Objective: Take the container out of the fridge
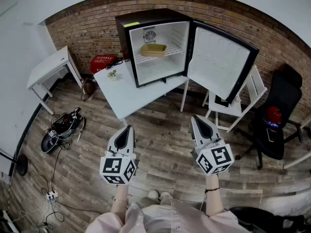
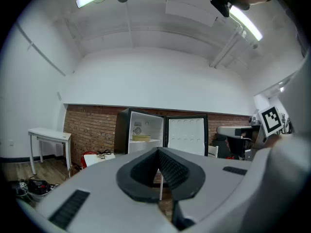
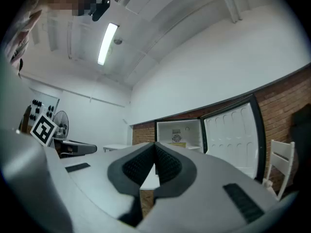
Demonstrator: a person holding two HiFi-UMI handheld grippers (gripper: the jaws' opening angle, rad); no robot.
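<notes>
While your left claw point(image 1: 129, 129) and right claw point(image 1: 196, 119) hang closed and empty well short of the desk point(image 1: 125, 95), the container point(image 1: 153, 49) sits on the shelf point(image 1: 172, 52) of the open fridge point(image 1: 146, 17).

The head view looks steeply down from above and behind the fingers point(image 1: 125, 136). Each gripper view looks forward along its own fingers; all three share the open fridge point(image 1: 141, 19), well ahead of them.

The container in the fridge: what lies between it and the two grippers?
In the head view: a stretch of wood floor, then the front of the white table under the fridge.
</notes>
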